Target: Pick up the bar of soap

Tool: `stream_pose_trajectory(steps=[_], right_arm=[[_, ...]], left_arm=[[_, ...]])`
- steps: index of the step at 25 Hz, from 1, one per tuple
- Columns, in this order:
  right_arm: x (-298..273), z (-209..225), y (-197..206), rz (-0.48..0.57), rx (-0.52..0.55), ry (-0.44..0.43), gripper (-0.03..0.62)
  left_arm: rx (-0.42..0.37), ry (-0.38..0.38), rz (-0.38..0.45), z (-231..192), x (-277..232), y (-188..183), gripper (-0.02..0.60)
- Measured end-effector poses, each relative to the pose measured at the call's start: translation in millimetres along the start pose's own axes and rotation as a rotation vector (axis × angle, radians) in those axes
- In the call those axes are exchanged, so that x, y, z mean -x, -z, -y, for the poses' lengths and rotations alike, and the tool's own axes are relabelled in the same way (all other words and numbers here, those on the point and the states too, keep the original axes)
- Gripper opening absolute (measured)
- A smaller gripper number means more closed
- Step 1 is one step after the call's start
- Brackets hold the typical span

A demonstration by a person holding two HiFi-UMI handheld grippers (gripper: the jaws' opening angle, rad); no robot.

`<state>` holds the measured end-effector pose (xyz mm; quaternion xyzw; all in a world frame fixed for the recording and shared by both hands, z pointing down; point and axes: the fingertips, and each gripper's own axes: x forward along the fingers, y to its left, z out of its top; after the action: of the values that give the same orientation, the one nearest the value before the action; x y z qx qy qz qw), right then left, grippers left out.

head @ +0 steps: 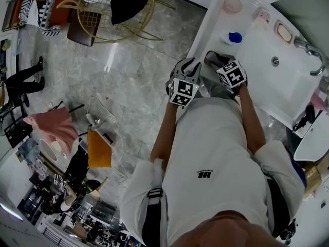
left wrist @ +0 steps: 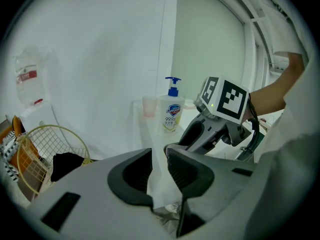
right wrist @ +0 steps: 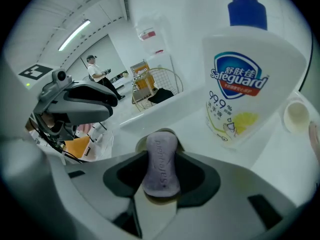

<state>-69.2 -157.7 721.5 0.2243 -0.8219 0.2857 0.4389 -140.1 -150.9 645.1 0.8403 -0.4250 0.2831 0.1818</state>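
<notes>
Gold wire basket (left wrist: 50, 149) at far left holds a dark cloth (left wrist: 67, 164), the left gripper (left wrist: 156, 170) waits with jaws a narrow gap apart on nothing, and the right gripper (right wrist: 161, 156) pinches the lilac bar of soap (right wrist: 161, 174) across its flat faces for grip, seemingly just clear of the white ledge (right wrist: 165, 109) beside the hand-wash bottle (right wrist: 245, 84)

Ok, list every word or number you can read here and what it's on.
"Safeguard", with "舒肤佳" above it: pump bottle label.
"99.9%": same label, lower down.
Bar of soap: stamped lettering, not readable.
Red tag on the wall: too blurred.
</notes>
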Motion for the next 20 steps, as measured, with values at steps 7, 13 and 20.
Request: stream_pose_trajectory(steps=[7, 13, 20], right_arm=[[2.7, -1.1, -0.3, 0.046, -0.083, -0.034, 0.192], [10.2, -3.9, -4.5, 0.090, -0.099, -0.039, 0.190], [20.8, -6.1, -8.9, 0.140, -0.109, -0.030, 0.190]], left_arm=[[-0.007, 0.004, 0.004, -2.4, 1.2, 0.0, 0.098], [-0.019, 0.017, 0.008, -2.2, 0.4, -2.1, 0.098], [-0.040, 0.031, 0.022, -0.5, -0.8, -8.2, 0.098]])
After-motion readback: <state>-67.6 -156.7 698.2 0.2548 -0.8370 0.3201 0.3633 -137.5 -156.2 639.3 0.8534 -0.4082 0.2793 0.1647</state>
